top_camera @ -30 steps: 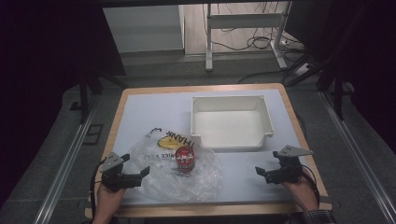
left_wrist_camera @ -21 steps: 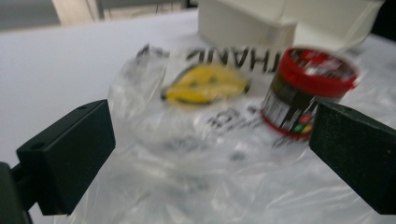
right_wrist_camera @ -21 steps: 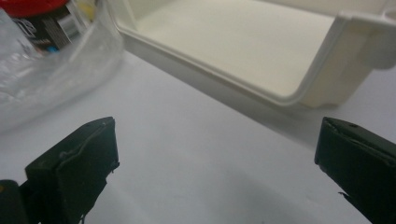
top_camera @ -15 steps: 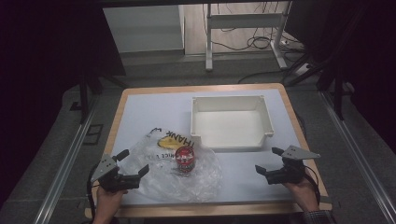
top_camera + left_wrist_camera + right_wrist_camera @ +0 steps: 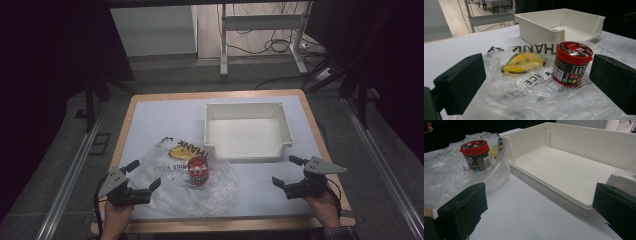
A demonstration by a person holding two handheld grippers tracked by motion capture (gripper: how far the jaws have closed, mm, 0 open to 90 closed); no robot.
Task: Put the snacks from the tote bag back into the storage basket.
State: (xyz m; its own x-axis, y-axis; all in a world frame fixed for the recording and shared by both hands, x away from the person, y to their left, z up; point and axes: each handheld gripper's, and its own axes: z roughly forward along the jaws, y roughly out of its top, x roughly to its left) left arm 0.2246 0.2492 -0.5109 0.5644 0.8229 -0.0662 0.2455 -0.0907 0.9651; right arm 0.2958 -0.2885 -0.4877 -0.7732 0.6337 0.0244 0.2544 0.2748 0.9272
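Observation:
A clear plastic bag point(image 5: 175, 187) printed with a yellow smiley and black letters lies flat on the white table's front left. A small candy tub point(image 5: 198, 171) with a red lid stands upright on the bag point(image 5: 524, 97). My left gripper point(image 5: 143, 176) hovers at the bag's left edge, open, with the tub point(image 5: 571, 63) ahead between its jaws and apart from them. My right gripper point(image 5: 286, 170) is open at the front right, just in front of the white tray point(image 5: 246, 151). From the right gripper view the tub point(image 5: 477, 155) and bag point(image 5: 446, 180) sit to the left.
The white tray point(image 5: 584, 167) is shallow and has nothing in it; its low front lip faces me. The table's wooden border point(image 5: 220, 226) runs along the front. A metal stand and cables point(image 5: 260, 25) are on the floor beyond the table.
Both grippers have drawn back slightly toward the front edge of the table. The bag, the tub and the tray have not moved.

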